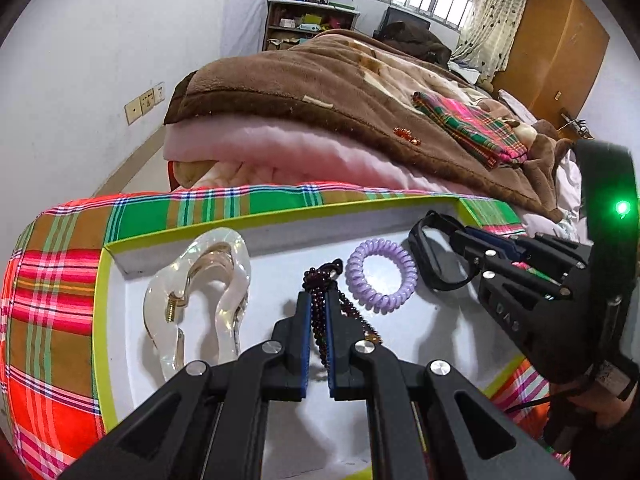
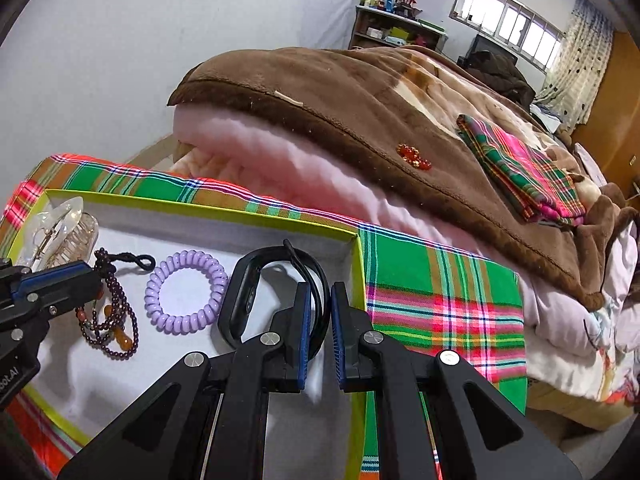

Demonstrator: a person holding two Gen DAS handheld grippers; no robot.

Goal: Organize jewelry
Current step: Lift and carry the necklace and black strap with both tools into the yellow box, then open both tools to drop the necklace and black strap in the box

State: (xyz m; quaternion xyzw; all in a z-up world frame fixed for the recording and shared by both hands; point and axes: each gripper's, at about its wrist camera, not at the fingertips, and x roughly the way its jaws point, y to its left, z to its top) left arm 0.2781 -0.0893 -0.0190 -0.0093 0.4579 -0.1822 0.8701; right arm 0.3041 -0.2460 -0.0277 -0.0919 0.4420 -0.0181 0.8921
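Observation:
A shallow white box with a yellow-green rim (image 1: 240, 220) (image 2: 200, 209) lies on plaid cloth. My left gripper (image 1: 318, 296) (image 2: 90, 272) is shut on a dark red bead string (image 1: 320, 274) (image 2: 112, 312), whose lower loops trail on the box floor. At the box's right end my right gripper (image 2: 320, 292) (image 1: 460, 240) is shut on the strap of a black wristband (image 2: 248, 292) (image 1: 432, 256). Between them lies a purple spiral hair tie (image 1: 380, 276) (image 2: 186, 292). A clear hair claw (image 1: 200, 292) (image 2: 64, 224) fills the left end.
Behind the box rises a bed with a brown blanket (image 1: 320, 92) over pink bedding. A small orange beaded piece (image 1: 406, 135) (image 2: 414, 158) lies on that blanket, near a folded plaid cloth (image 2: 520, 168). The plaid cover (image 2: 440, 304) stretches right of the box.

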